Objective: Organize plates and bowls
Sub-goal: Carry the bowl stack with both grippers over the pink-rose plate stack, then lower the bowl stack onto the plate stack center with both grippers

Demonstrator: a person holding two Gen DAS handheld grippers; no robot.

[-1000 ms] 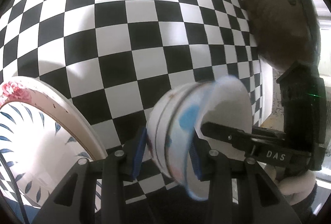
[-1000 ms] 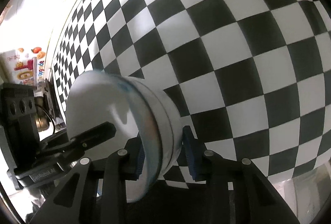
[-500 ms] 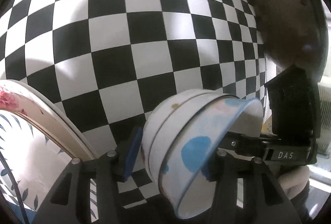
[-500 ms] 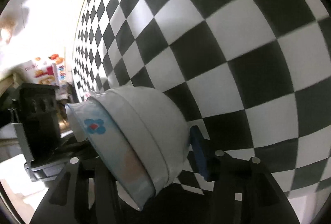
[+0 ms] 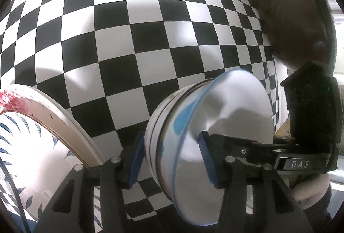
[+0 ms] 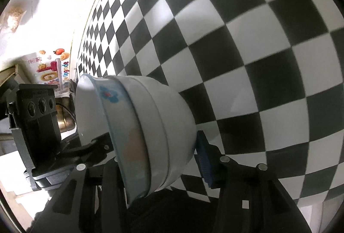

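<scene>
Left wrist view: we find our left gripper (image 5: 172, 157) clamping the nested bowls (image 5: 215, 116) above the checkered tablecloth (image 5: 150, 28), beside stacked plates (image 5: 32, 147); right gripper (image 6: 154, 157) spread around them

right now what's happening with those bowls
Two hand-held grippers share a nested stack of bowls, lifted and tipped on its side above the checkered cloth. The left gripper has one finger inside the inner bowl and one against the outer bowl's base. The right gripper straddles the same stack; its visible right pad looks just clear of the bowls, so its grip is uncertain. A floral plate lies at lower left.
</scene>
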